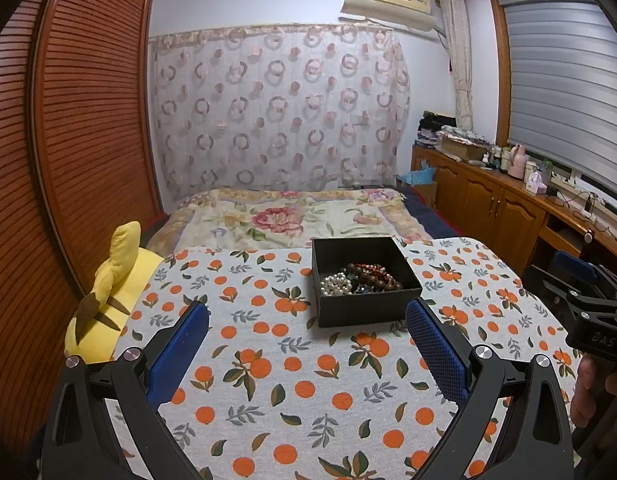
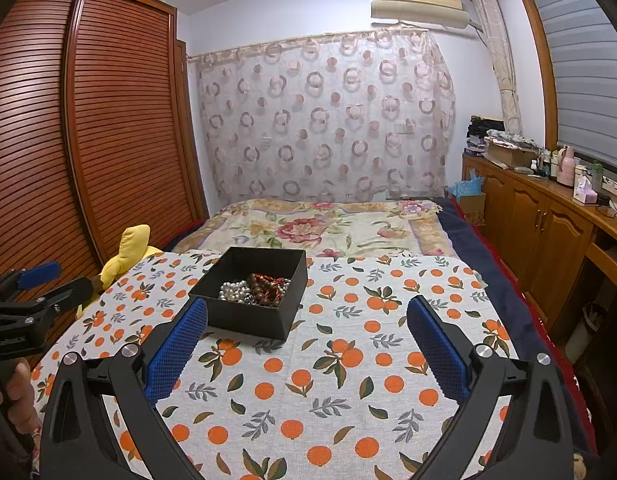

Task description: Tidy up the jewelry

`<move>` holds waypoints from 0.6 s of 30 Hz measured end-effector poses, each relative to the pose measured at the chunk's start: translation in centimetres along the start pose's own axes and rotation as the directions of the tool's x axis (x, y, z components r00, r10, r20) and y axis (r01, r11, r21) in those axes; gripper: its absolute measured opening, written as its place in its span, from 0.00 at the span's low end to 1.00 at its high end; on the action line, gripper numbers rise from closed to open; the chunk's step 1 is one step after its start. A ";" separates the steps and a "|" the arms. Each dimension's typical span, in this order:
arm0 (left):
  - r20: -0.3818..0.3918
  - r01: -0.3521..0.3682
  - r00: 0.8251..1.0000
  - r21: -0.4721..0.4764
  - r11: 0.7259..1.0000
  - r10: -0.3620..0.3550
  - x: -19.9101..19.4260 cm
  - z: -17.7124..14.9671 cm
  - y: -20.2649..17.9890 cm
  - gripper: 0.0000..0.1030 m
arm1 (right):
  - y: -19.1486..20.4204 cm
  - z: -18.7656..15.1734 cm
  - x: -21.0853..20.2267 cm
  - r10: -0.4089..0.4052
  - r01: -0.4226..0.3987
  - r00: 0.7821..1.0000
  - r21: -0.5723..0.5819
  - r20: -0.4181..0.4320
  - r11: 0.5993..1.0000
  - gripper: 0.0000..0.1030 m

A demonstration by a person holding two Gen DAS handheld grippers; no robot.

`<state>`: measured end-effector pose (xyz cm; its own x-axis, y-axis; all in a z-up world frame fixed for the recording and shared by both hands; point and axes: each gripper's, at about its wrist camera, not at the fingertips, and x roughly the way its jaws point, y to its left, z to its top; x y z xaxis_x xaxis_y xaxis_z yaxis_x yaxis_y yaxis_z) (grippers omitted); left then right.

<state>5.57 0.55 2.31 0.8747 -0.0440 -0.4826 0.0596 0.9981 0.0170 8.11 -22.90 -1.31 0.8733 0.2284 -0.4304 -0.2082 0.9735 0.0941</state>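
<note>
Both tools, left [image 1: 308, 332] and right [image 2: 308, 328], hang wide and empty over the orange-print desk [image 2: 348, 400]. The black box [image 1: 364, 280] sits ahead, holding a tangle of pearls [image 1: 338, 283] and dark wooden beads [image 1: 378, 274]. The strands look light, limp and slippery; pinching one bead loop near its top seems safest.

Black claw [image 1: 307, 344] frames, blue textured pads [image 1: 436, 350], silver screws

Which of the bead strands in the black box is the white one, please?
The pearl strand, lying at the box's left side; the other strands are dark brown and reddish.
</note>
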 end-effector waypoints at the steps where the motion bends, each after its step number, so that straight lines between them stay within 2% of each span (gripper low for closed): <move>1: 0.001 0.000 1.000 0.000 1.000 0.000 -0.1 0.1 0.0 0.93 | 0.1 0.0 0.0 0.000 0.000 1.000 0.000 0.000 1.000 0.98; 18: 0.005 0.000 1.000 0.001 1.000 0.000 -0.1 0.1 -0.1 0.93 | 0.1 -0.1 0.0 0.001 -0.001 1.000 0.000 0.001 1.000 0.98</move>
<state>5.50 0.50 2.46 0.8770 -0.0438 -0.4786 0.0597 0.9981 0.0180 8.09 -22.83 -1.42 0.8735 0.2292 -0.4295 -0.2090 0.9733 0.0945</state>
